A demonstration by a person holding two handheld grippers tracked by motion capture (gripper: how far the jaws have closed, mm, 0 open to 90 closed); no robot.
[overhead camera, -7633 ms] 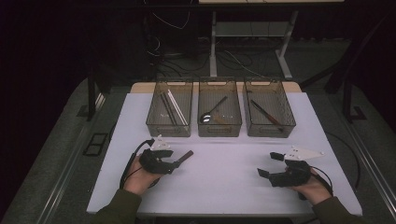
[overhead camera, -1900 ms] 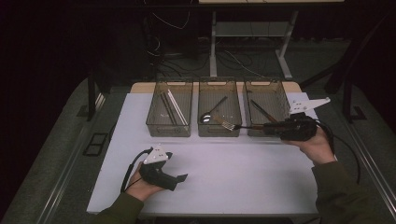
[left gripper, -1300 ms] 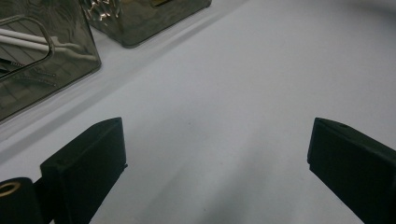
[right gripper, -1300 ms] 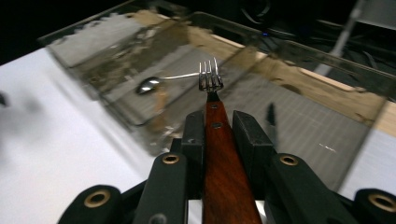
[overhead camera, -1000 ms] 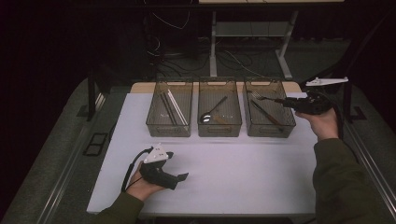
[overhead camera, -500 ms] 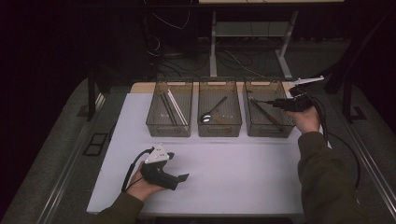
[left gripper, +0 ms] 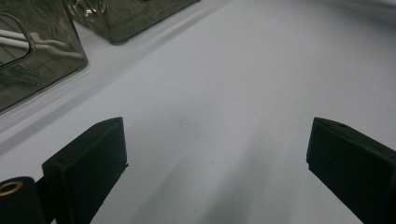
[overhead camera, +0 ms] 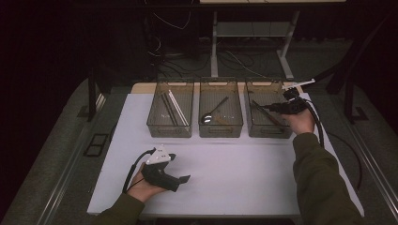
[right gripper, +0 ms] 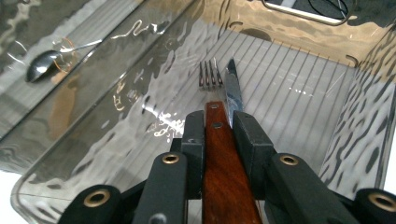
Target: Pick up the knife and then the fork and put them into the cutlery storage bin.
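- Left gripper (overhead camera: 184,178) rests on the white table (overhead camera: 244,173), near its front edge; jaws stand wide apart with nothing between them.
- Left bin (overhead camera: 155,126) contains long pale sticks.
- Middle bin (overhead camera: 220,129) contains a spoon (overhead camera: 209,116).
- Right bin (overhead camera: 268,131) already holds a knife (right gripper: 232,93).
- Right gripper (right gripper: 219,126) reaches into the right bin, jaws clamped on the wooden handle of a fork (right gripper: 211,77); the tines point toward the far wall, just beside the knife blade.
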